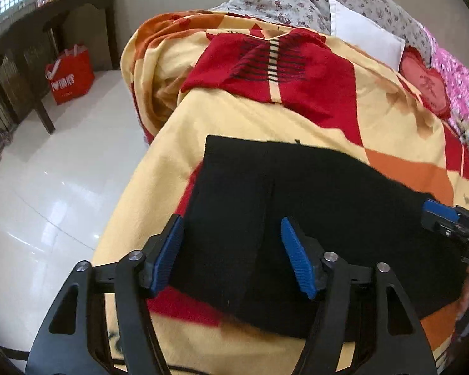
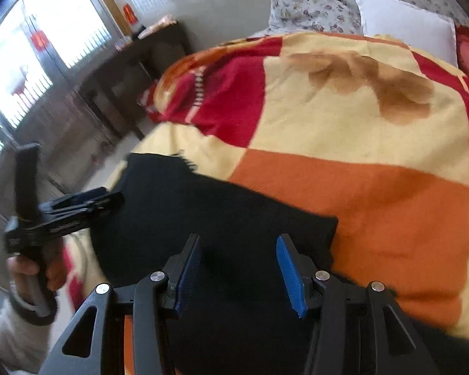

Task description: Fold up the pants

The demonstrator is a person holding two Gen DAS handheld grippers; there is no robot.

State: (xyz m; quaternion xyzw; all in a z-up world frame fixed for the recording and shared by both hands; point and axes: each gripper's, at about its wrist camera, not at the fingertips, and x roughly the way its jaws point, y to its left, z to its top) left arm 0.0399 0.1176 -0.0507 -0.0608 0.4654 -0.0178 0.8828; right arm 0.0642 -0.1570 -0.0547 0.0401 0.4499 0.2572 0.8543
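Note:
Black pants [image 1: 297, 203] lie folded flat on a checked yellow, red and orange blanket [image 1: 265, 118], near the bed's left edge. My left gripper [image 1: 231, 225] hovers over their left part, blue pads wide apart with only cloth beneath them. My right gripper [image 1: 428, 209] enters at the right edge of the pants. In the right wrist view the right gripper [image 2: 239, 240] stands open above the pants [image 2: 219, 206], close to their right corner. A person's hand [image 2: 31, 268] holds the left gripper [image 2: 109, 197] at the pants' left side.
A red garment [image 1: 297, 72] lies further up the blanket. A white pillow [image 1: 365, 31] and floral bedding sit at the head. Shiny white floor [image 1: 62, 172] lies left of the bed, with a red bag [image 1: 70, 75] beside a dark wooden table [image 1: 47, 31].

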